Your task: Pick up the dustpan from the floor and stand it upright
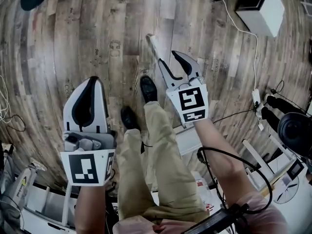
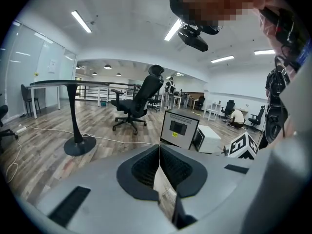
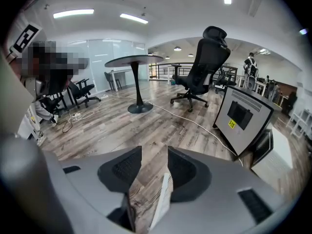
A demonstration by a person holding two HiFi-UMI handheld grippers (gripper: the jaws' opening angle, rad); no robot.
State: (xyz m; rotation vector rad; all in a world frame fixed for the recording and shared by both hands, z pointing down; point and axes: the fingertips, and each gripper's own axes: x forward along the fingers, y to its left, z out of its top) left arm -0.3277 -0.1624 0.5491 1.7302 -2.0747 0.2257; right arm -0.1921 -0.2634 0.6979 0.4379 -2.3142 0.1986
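Your right gripper [image 1: 168,58] has its jaws apart around the dustpan handle [image 3: 163,199], probably so it can stand unaided, while your left gripper [image 1: 92,80] waits closed and empty.

head view looks steeply down at the floor [image 1: 97,33]; both gripper views face level outward, sharing the office chair [image 2: 139,99] around 12 o'clock.

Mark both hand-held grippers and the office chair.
left hand-held gripper [image 2: 159,149]: left gripper view, seam of its shut jaws.
right hand-held gripper [image 3: 149,152]: right gripper view, gap between its open jaws.
office chair [image 3: 207,65]: right gripper view, backrest.
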